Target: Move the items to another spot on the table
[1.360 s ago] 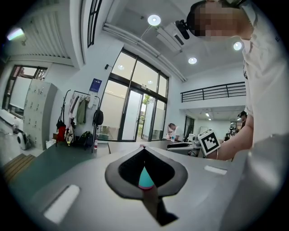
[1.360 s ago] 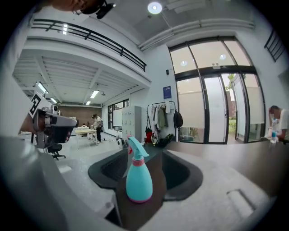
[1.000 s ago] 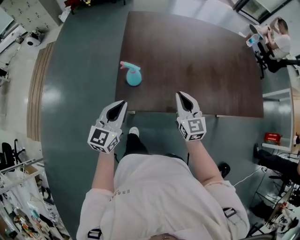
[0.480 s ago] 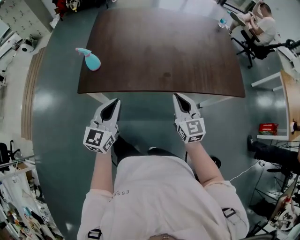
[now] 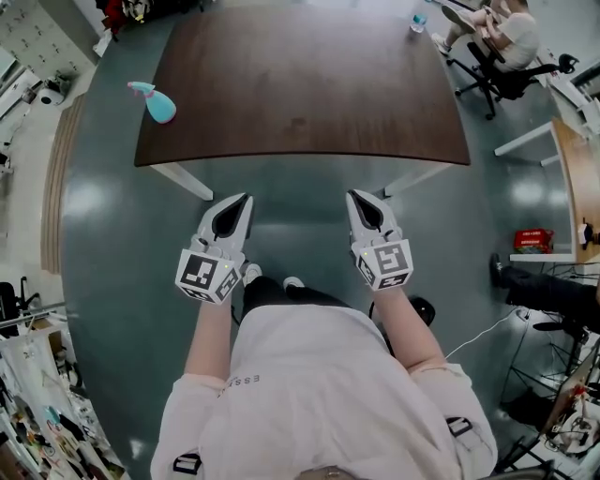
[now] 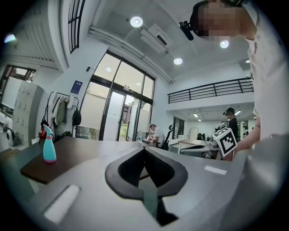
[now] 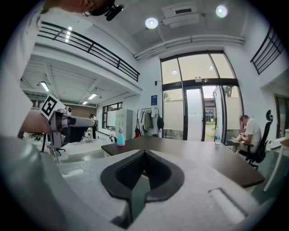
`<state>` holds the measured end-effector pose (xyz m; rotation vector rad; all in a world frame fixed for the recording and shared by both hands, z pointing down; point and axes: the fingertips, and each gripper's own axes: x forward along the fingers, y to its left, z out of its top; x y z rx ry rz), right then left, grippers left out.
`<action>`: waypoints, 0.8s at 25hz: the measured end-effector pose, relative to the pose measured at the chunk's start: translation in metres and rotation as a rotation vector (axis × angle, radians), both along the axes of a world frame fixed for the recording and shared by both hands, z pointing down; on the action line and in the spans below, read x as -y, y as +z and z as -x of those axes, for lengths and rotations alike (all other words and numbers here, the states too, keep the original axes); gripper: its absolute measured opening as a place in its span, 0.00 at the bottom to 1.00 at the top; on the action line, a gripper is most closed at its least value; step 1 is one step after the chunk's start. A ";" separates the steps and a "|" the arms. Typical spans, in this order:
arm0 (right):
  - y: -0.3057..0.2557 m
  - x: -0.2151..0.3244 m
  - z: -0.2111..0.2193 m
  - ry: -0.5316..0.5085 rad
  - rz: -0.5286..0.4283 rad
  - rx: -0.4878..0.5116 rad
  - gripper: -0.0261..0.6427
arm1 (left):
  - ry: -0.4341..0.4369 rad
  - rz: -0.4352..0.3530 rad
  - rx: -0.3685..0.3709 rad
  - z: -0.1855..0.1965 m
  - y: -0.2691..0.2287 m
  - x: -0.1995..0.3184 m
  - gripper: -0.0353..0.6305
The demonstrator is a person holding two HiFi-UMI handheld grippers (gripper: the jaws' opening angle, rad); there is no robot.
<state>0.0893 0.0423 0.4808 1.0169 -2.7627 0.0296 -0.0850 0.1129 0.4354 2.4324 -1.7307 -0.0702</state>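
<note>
A teal spray bottle with a pink trigger [image 5: 152, 101] stands near the left edge of the dark brown table [image 5: 309, 84]. The left gripper view shows the bottle [image 6: 48, 145] at its far left; the right gripper view shows the bottle [image 7: 120, 137] on the table's near corner. My left gripper [image 5: 244, 200] and right gripper [image 5: 354, 195] hover side by side over the floor, short of the table's front edge. Both are shut with nothing between the jaws. Their tips meet in the left gripper view [image 6: 144, 149] and in the right gripper view [image 7: 144, 152].
A clear water bottle [image 5: 418, 21] stands at the table's far right corner. A person sits on an office chair [image 5: 502, 42] beyond it. White table legs [image 5: 183, 180] show below the front edge. A red box [image 5: 531, 241] lies on the floor at the right.
Both grippers have drawn back from the table's front edge, together with the person. The table and spray bottle now lie farther off and more to the left. The jaws stayed shut.
</note>
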 end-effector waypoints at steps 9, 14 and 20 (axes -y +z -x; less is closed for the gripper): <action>-0.002 -0.024 -0.034 -0.005 -0.008 0.033 0.02 | 0.042 -0.013 0.000 -0.049 0.000 -0.016 0.08; -0.007 -0.031 -0.027 -0.025 -0.018 0.042 0.02 | 0.027 -0.022 0.006 -0.046 -0.003 -0.023 0.08; -0.010 -0.039 -0.034 -0.032 -0.027 0.052 0.02 | 0.034 -0.031 0.004 -0.058 -0.001 -0.027 0.08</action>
